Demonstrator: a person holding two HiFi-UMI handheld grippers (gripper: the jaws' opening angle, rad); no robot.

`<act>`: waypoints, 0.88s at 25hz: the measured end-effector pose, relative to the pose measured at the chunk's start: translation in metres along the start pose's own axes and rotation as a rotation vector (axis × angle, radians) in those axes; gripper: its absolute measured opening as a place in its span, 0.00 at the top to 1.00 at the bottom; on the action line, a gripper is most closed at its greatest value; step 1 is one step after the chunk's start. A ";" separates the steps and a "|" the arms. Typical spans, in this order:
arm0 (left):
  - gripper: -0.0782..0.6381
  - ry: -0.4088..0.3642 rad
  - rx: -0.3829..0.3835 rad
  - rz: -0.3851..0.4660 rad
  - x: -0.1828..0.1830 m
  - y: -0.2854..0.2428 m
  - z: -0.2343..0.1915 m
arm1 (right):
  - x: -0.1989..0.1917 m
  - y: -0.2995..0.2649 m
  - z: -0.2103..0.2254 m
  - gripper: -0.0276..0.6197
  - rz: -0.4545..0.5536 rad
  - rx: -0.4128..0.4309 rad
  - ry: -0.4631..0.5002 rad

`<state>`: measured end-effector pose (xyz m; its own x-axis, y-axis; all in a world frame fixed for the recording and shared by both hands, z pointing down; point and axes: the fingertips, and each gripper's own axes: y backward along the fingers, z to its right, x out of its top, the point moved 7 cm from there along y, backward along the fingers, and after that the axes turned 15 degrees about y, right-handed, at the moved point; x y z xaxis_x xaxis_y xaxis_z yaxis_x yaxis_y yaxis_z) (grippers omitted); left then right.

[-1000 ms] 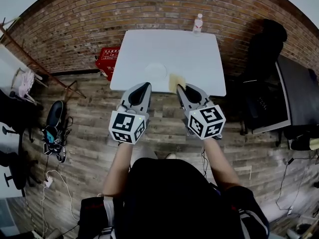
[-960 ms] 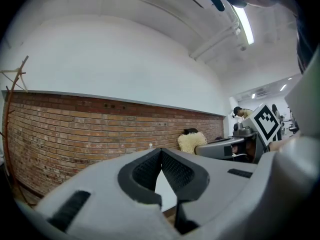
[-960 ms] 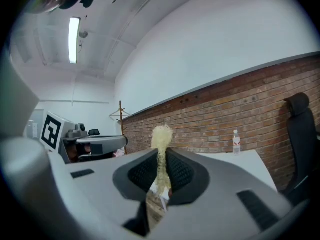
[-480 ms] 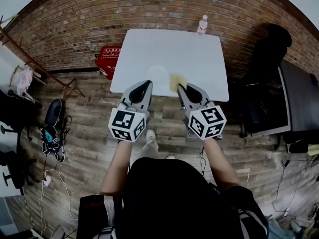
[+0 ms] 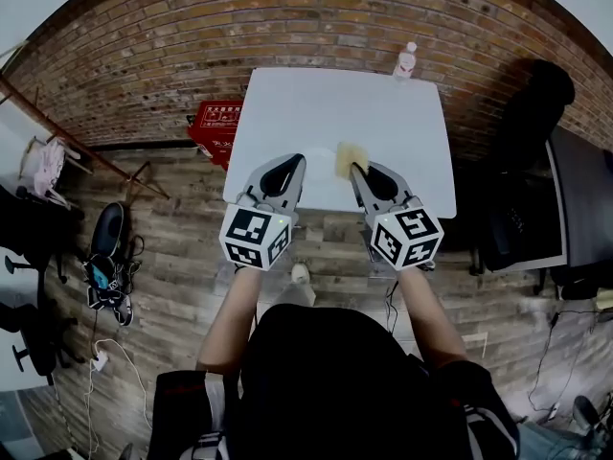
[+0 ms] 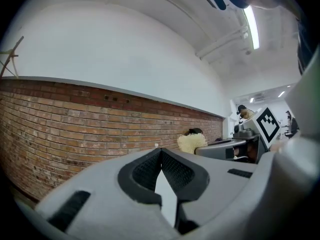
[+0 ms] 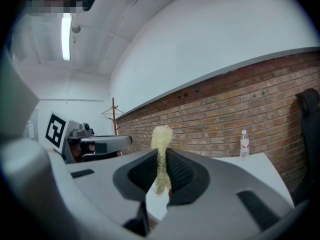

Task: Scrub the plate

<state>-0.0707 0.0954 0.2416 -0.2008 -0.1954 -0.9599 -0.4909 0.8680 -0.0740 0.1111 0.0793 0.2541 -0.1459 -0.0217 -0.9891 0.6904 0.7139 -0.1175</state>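
Observation:
The white table (image 5: pixel 335 103) stands against a brick wall. My left gripper (image 5: pixel 298 160) reaches over its near edge, jaws shut with nothing between them (image 6: pixel 160 151). To its right, my right gripper (image 5: pixel 355 169) is shut on a pale yellow fibrous scrubber (image 5: pixel 350 155), which sticks up out of the jaws (image 7: pixel 161 139). The left gripper view shows the scrubber (image 6: pixel 192 143) off to the right. I cannot make out the white plate on the white tabletop; the left gripper covers the spot where it lay.
A clear water bottle (image 5: pixel 406 59) stands at the table's far right corner, also in the right gripper view (image 7: pixel 244 144). A red crate (image 5: pixel 218 127) sits on the floor left of the table, a black chair (image 5: pixel 532 103) to the right. Shoes (image 5: pixel 103 247) lie far left.
Both grippers and the person have moved forward to the table; the jaw tips now reach over its near edge. The plate, visible before, is now hidden by the left gripper.

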 end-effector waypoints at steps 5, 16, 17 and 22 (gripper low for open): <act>0.87 0.011 -0.015 0.005 0.013 -0.021 -0.034 | 0.003 -0.040 0.012 0.89 -0.007 -0.016 -0.006; 0.87 0.027 -0.047 -0.022 0.030 -0.050 -0.099 | 0.014 -0.109 0.018 0.89 -0.014 -0.036 -0.018; 0.87 0.029 -0.051 -0.025 0.031 -0.052 -0.104 | 0.014 -0.115 0.018 0.89 -0.015 -0.039 -0.018; 0.87 0.029 -0.072 -0.055 0.030 -0.065 -0.126 | 0.012 -0.139 0.020 0.89 -0.015 -0.060 -0.034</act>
<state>-0.1515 -0.0242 0.2513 -0.1956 -0.2564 -0.9466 -0.5616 0.8206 -0.1062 0.0276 -0.0348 0.2566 -0.1313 -0.0562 -0.9897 0.6447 0.7536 -0.1283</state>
